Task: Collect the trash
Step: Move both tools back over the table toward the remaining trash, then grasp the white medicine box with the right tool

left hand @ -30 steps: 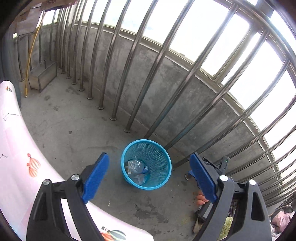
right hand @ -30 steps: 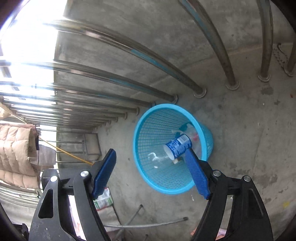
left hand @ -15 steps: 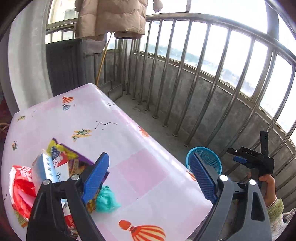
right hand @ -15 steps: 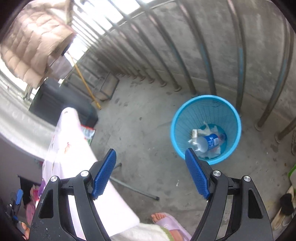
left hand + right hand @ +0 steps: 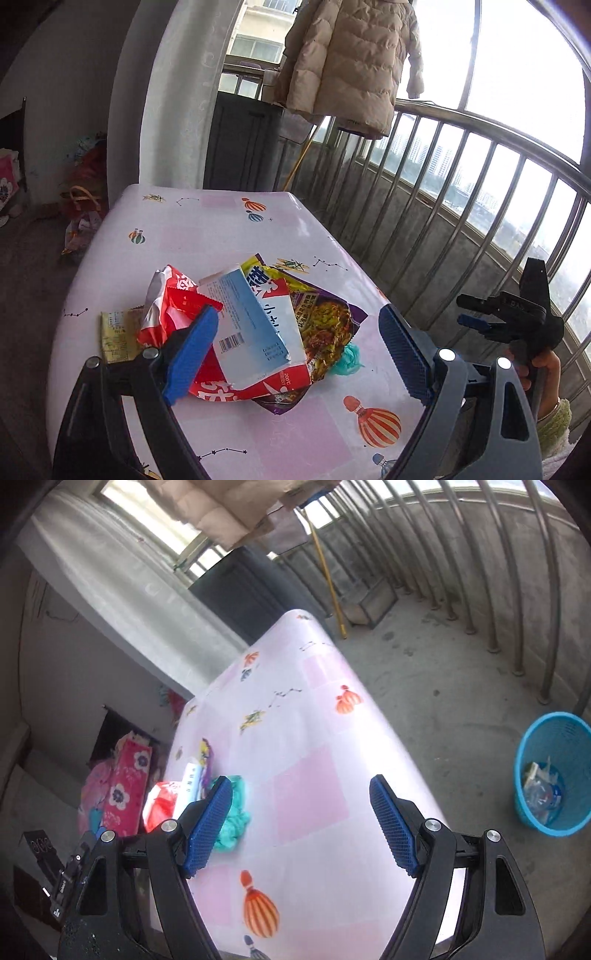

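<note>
A heap of trash lies on the pink table (image 5: 207, 236): a red wrapper (image 5: 166, 306), a blue-and-white carton (image 5: 251, 332), a purple noodle packet (image 5: 325, 325), a yellow slip (image 5: 116, 332) and a teal wad (image 5: 349, 356). My left gripper (image 5: 295, 354) hangs open over the heap, nothing between its pads. My right gripper (image 5: 301, 825) is open above the table (image 5: 314, 738), the teal wad (image 5: 232, 819) by its left finger. It also shows at the left view's right edge (image 5: 517, 317). The blue mesh bin (image 5: 554, 775) on the floor holds a bottle and scraps.
A metal railing (image 5: 480, 177) bounds the balcony beyond the table. A beige padded coat (image 5: 351, 62) hangs above it. A dark cabinet (image 5: 243, 140) stands behind the table, with a yellow pole (image 5: 327, 572) and a metal box (image 5: 373, 605). Flowered bags (image 5: 125, 786) sit on the floor.
Both grippers have swung away from the blue bin and up to the table. The trash heap now lies under the left gripper. The right view has rolled upright. Both stay open.
</note>
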